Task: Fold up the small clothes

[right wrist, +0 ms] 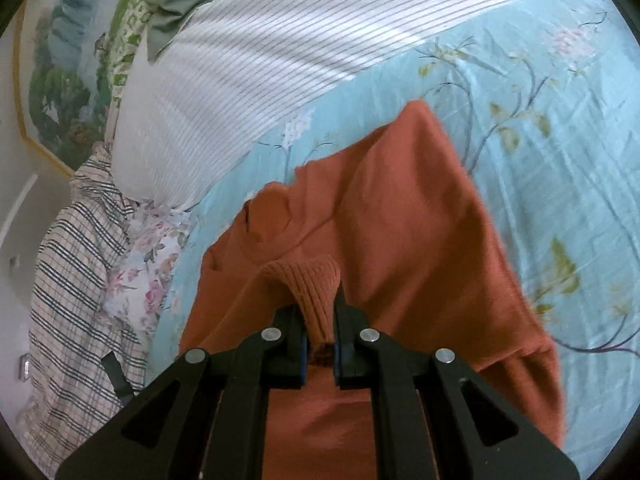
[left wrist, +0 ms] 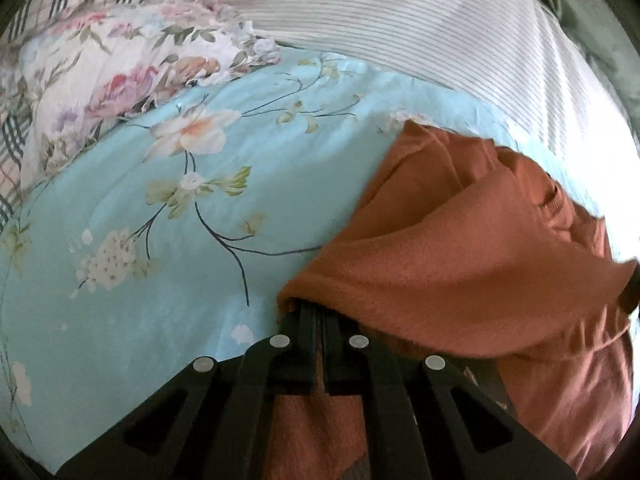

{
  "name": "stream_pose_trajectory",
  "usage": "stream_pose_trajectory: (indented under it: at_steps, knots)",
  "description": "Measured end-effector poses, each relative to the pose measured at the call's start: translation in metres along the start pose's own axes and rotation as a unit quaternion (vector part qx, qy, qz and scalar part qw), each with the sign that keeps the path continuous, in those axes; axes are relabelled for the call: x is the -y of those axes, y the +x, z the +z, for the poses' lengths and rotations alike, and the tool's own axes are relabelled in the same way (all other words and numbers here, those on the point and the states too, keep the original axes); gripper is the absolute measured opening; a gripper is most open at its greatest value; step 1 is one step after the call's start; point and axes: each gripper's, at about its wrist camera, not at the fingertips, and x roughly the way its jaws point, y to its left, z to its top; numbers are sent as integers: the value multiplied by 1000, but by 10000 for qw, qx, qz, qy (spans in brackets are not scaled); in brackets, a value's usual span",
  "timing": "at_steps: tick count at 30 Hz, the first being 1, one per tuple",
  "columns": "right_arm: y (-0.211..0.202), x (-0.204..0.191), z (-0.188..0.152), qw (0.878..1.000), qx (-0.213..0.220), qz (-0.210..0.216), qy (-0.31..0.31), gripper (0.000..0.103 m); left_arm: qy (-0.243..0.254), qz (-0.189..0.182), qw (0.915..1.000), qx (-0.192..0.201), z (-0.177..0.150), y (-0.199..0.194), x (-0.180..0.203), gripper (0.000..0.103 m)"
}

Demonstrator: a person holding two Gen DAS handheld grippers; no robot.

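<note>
both tongs are closed on the rust sweater [right wrist: 400, 220]: the left tongs [left wrist: 316, 312] pinch a plain edge, the right tongs [right wrist: 320, 320] its ribbed hem. the garment hangs half-lifted over the blue floral bed sheet [left wrist: 160, 280], so a fold seems under way, not finished.

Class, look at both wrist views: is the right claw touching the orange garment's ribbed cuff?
Touching. The right wrist view shows the right claw shut on the ribbed cuff of the orange garment.

Bed w/ light-blue floral sheet [right wrist: 560, 160] is carrying rust-orange garment [right wrist: 420, 220]; striped white pillow [right wrist: 248, 72] lying just behind garment, floral pillow [left wrist: 120, 64] beside it.
</note>
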Motion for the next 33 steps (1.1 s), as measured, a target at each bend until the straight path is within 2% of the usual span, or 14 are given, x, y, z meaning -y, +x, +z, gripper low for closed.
stream_pose_trajectory:
  at_steps: [3, 5, 6, 7, 10, 12, 14, 17, 20, 23, 28, 32, 33]
  knots:
    - [15, 16, -7, 9988, -379, -305, 109, 10, 74, 33, 9999, -139, -6, 2, 2, 3]
    - [20, 27, -12, 9977, -477, -375, 316, 16, 58, 26, 9999, -143, -9, 1, 1, 3]
    - [19, 31, -14, 9974, -469, -392, 377, 26, 47, 7, 9998, -177, -10, 0, 1, 3]
    - [14, 33, -15, 9973, -380, -434, 453, 36, 32, -14, 9998, -202, -10, -1, -1, 3]
    - [-17, 23, -10, 9955, 215, -855, 341, 55, -18, -65, 9997, -234, -14, -6, -11, 4]
    - [-36, 1, -6, 9937, 638, -923, -33, 61, -86, -222, 9994, -269, -15, -7, -18, 4]
    - [-37, -18, -1, 9957, 662, -591, -263, 61, -156, -335, 9990, -261, -15, -7, -22, 3]
    - [6, -52, 9, 9985, -51, 140, -521, 61, -198, -346, 9991, -156, -20, -7, -21, 3]
    - [70, -97, 9, 9907, -711, 471, -1058, 61, -234, -337, 9992, -28, -25, -11, -21, 4]
    - [130, -132, 12, 9810, -1227, 869, -1227, 61, -278, -388, 9989, 43, -27, -13, -22, 3]
    - [216, -178, 15, 9617, -1820, 834, -1874, 61, -412, -623, 9972, 16, -28, -10, -29, 3]
    - [271, -187, 9, 9417, -2500, 600, -2173, 61, -550, -784, 9954, 9, -27, -9, -34, 3]
    - [282, -187, 7, 9347, -2686, 695, -2223, 63, -582, -822, 9949, 12, -28, -9, -35, 3]
